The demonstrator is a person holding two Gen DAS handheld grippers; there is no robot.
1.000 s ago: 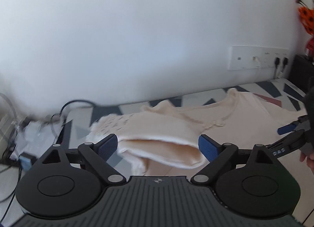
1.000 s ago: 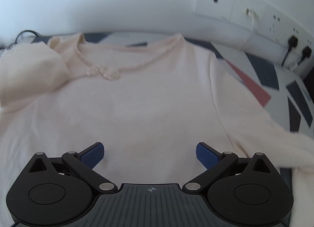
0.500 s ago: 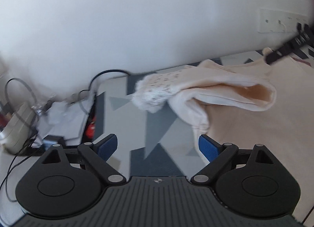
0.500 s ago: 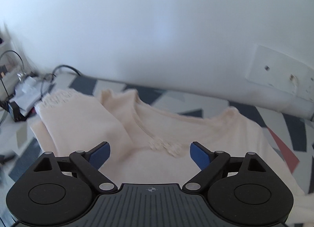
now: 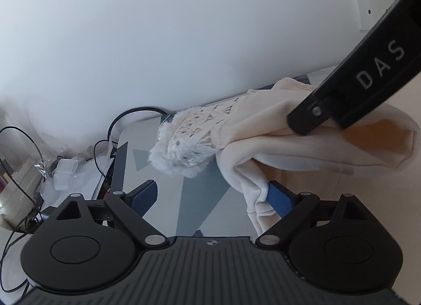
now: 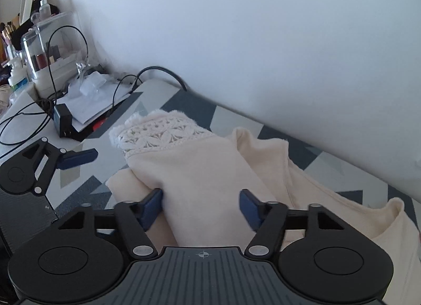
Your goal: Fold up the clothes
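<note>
Cream top (image 6: 302, 186) lies on the patterned surface (image 6: 184, 104), sleeve (image 6: 200, 173) w/ lace cuff (image 6: 158, 133) folded in at 10 o'clock. Right gripper (image 6: 201, 206) jaws closing round sleeve, prob. to straighten it. Left gripper (image 5: 210, 197) jaws apart, one pad (image 5: 280, 199) against the fabric edge.

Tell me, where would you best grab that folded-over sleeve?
Probably on the plain cream sleeve just behind its lace cuff, coming from above and pinching across its width. There the fabric is doubled and raised, while the cuff is thin and frayed. The right gripper is closing there, sleeve between its fingers; the left gripper is open.
</note>
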